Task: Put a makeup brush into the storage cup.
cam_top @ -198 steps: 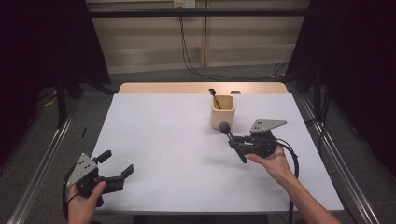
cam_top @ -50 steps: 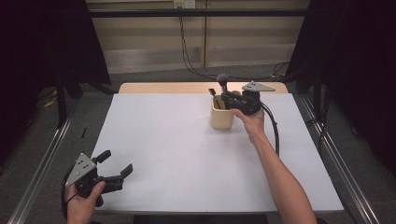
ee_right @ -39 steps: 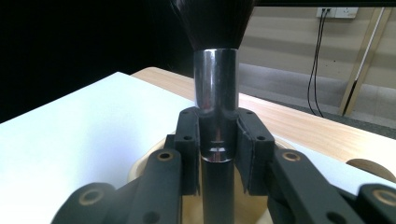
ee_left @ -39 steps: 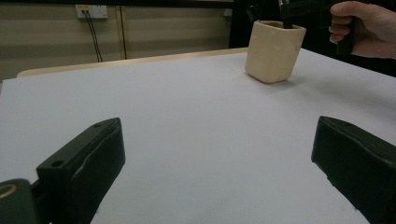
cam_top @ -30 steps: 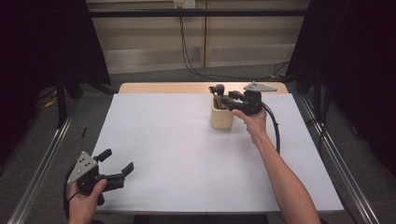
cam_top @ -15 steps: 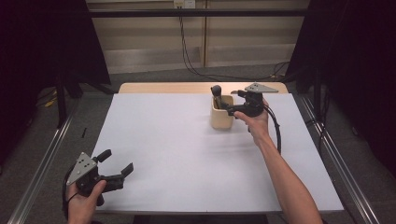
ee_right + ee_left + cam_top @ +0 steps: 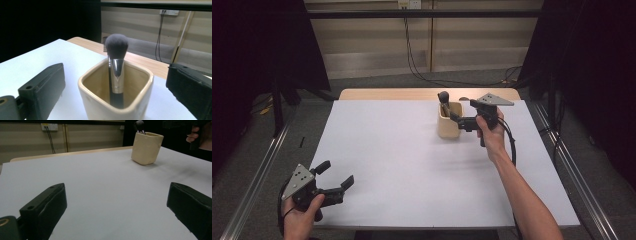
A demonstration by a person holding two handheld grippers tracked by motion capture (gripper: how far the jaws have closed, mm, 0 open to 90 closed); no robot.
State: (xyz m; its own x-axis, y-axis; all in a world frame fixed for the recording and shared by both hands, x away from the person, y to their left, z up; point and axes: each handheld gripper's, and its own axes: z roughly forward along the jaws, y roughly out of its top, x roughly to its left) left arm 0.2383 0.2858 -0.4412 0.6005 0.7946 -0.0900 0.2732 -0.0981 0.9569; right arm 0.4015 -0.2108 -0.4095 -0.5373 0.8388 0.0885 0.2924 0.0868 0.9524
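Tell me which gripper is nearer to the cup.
Right. The right gripper is at the cup, jaws open beside its rim. The left gripper is far off, at the table's near left corner.

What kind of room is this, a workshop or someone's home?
Probably a lab or recording set-up, not a home: a bare white table boxed in by dark curtains, cables trailing down the back wall, and just one cup holding a makeup brush.
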